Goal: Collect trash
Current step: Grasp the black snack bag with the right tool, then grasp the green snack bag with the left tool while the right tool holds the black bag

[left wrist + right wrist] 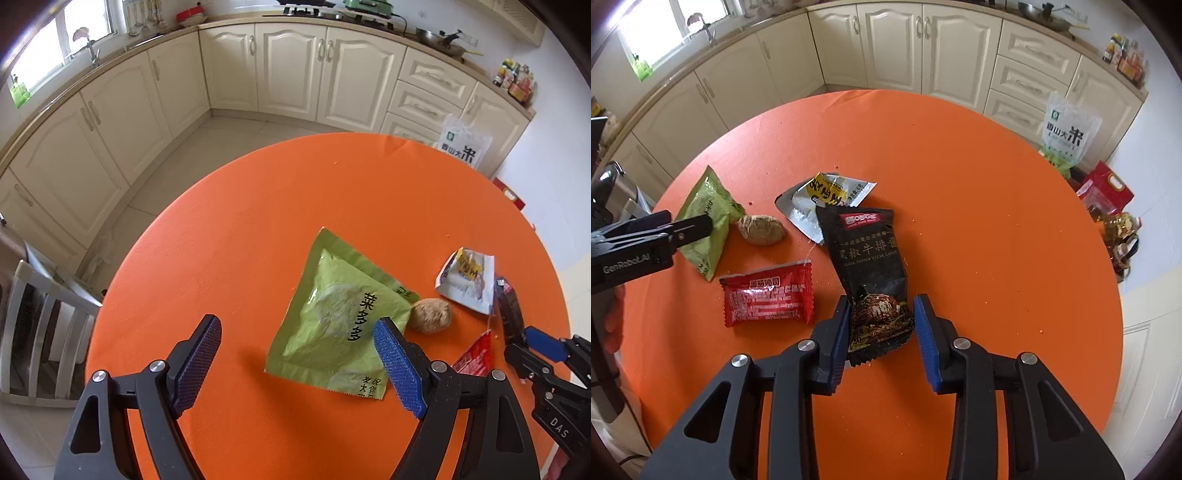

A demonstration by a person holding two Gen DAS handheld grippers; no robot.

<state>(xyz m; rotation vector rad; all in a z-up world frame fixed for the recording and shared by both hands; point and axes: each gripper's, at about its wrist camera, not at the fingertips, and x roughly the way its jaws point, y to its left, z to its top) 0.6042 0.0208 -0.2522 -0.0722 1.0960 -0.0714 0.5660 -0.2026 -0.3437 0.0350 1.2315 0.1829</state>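
1. My left claw (297, 363) hangs spread wide and empty above the orange counter (240, 240). The green packet (332, 321) lies flat just ahead, under its right finger. It looks light, thin and crinkly, probably slick, so I would pinch a sealed edge.
2. Right of that packet, touching its corner, sits a brown lump (431, 315). It is likely crumbly and wants a gentle hold.
3. Left of my right claw (881, 326) lies the red sachet (768, 297), flat and light.
4. My right claw is part-open, its fingers straddling the black sauce packet's (870, 258) near end without clamping. It is soft foil; I would grip the crimped end.
5. Beyond lies a torn white wrapper (820, 203), limp and weightless.
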